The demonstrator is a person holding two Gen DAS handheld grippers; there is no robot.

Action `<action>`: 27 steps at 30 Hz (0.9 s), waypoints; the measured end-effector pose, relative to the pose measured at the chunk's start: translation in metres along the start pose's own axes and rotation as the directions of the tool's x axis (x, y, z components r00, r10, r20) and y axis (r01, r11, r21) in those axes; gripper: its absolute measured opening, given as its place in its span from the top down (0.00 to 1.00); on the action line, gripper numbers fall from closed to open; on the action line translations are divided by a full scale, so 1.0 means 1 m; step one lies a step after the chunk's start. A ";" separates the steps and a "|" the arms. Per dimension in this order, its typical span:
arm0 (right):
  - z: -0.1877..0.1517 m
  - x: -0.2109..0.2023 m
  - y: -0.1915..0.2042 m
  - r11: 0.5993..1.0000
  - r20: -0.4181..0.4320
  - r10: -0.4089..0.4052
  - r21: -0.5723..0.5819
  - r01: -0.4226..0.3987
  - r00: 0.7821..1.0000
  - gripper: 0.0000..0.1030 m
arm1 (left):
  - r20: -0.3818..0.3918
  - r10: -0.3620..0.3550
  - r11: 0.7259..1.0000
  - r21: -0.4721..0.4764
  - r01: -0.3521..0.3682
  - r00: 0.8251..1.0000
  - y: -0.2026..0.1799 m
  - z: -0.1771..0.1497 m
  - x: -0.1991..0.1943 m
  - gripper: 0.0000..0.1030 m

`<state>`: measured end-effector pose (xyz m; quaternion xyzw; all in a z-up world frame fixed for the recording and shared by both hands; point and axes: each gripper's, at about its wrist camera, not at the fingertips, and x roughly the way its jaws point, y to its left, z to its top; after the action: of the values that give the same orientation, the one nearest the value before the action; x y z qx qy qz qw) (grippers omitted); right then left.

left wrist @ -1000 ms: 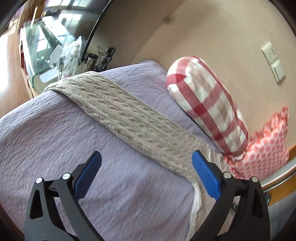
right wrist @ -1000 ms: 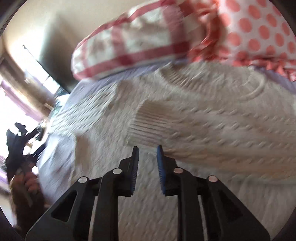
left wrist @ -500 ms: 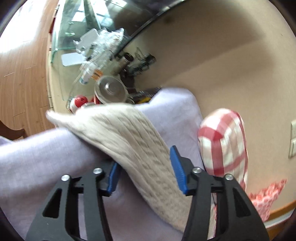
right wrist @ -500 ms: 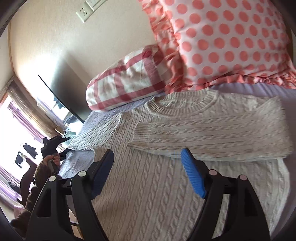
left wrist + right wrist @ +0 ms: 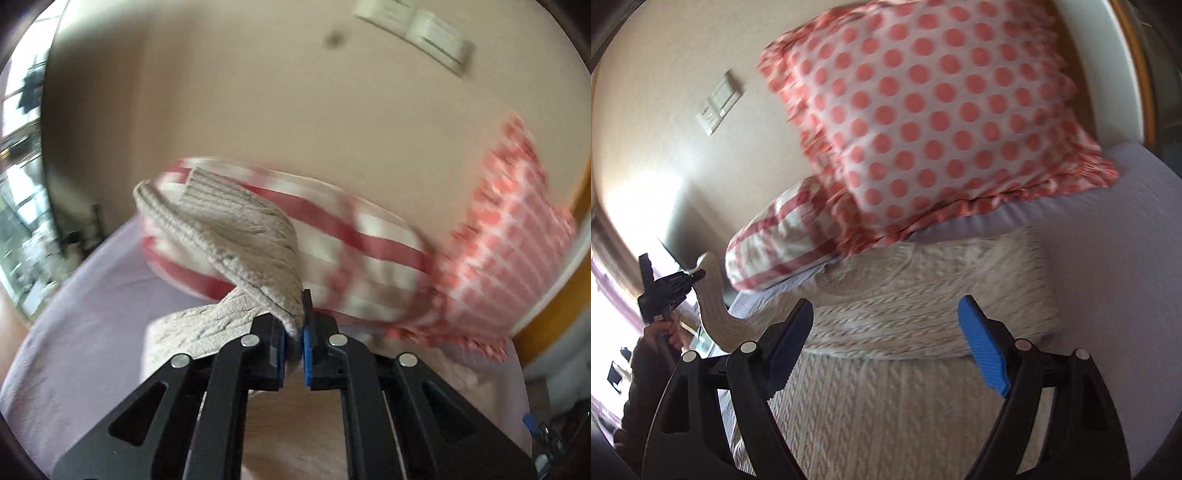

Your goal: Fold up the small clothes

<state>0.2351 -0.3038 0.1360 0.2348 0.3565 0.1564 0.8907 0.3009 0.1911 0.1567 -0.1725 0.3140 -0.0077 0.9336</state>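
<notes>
A cream cable-knit sweater [image 5: 905,369] lies on a lilac bedspread [image 5: 1115,280], with one sleeve folded across its chest [image 5: 923,325]. My left gripper [image 5: 293,332] is shut on the other sleeve [image 5: 236,236] and holds it lifted above the bed, the cuff hanging over. That gripper and the raised sleeve also show in the right wrist view [image 5: 701,275] at the far left. My right gripper [image 5: 886,347] is open and empty, hovering over the sweater's body.
A red-and-white check pillow [image 5: 775,243] and a pink polka-dot pillow [image 5: 934,122] lean on the beige wall behind the sweater. Wall switches [image 5: 718,103] sit above. A wooden bed frame [image 5: 561,295] runs at the right. A window and furniture are at the far left.
My left gripper closed on the sleeve and lifted it off the bed toward the pillows. My right gripper opened wider and moved right over the sweater.
</notes>
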 end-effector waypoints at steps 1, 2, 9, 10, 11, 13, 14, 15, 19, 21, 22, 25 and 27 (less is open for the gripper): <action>0.000 0.000 -0.005 1.000 0.004 -0.008 0.013 0.008 1.000 0.20 | -0.039 -0.082 0.994 0.070 0.085 0.996 -0.046 -0.014 0.012 0.94; -0.001 0.000 -0.014 0.999 0.007 -0.023 0.037 0.023 1.000 0.20 | -0.089 -0.151 0.978 0.130 0.162 0.984 -0.089 -0.033 0.027 0.93; -0.004 0.012 -0.042 0.991 -0.050 -0.011 0.136 0.018 0.999 0.20 | -0.531 -0.261 0.835 0.294 0.464 0.806 -0.234 -0.176 0.110 0.89; -0.004 0.013 -0.043 0.990 -0.060 -0.003 0.139 0.011 0.998 0.20 | -0.534 -0.280 0.824 0.291 0.485 0.797 -0.233 -0.180 0.104 0.85; -0.004 0.015 -0.042 0.991 -0.071 0.006 0.136 0.004 0.997 0.20 | -0.526 -0.303 0.815 0.290 0.502 0.795 -0.229 -0.179 0.097 0.81; -0.003 0.024 -0.037 0.993 -0.101 0.020 0.114 -0.008 0.995 0.23 | -0.477 -0.351 0.810 0.278 0.517 0.806 -0.207 -0.169 0.070 0.70; -0.001 0.031 -0.036 0.994 -0.117 0.025 0.107 -0.012 0.993 0.25 | -0.440 -0.367 0.815 0.272 0.511 0.820 -0.193 -0.162 0.055 0.61; 0.000 0.042 -0.034 0.995 -0.147 0.026 0.103 -0.011 0.989 0.30 | -0.410 -0.368 0.824 0.273 0.497 0.835 -0.188 -0.158 0.043 0.58; 0.007 0.079 -0.039 0.990 -0.233 -0.016 0.131 0.048 0.972 0.39 | -0.269 -0.302 0.883 0.282 0.375 0.914 -0.124 -0.141 -0.010 0.49; 0.006 0.088 -0.044 0.985 -0.252 -0.079 0.128 0.114 0.965 0.39 | -0.238 -0.248 0.913 0.267 0.309 0.939 -0.092 -0.140 -0.031 0.47; 0.005 0.090 -0.047 0.979 -0.243 -0.125 0.126 0.159 0.962 0.39 | -0.227 -0.227 0.923 0.260 0.284 0.947 -0.082 -0.139 -0.034 0.45; 0.003 0.095 -0.052 0.974 -0.232 -0.181 0.089 0.207 0.956 0.40 | -0.191 -0.154 0.956 0.219 0.195 0.970 -0.035 -0.144 -0.051 0.41; -0.001 0.104 -0.056 0.970 -0.265 -0.204 0.078 0.231 0.942 0.53 | -0.188 -0.128 0.969 0.184 0.163 0.974 -0.011 -0.149 -0.053 0.40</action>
<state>0.3132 -0.3039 0.0474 0.2195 0.4997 0.0665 0.8353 0.1714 0.1397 0.0808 -0.0998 0.3786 -0.1225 0.9120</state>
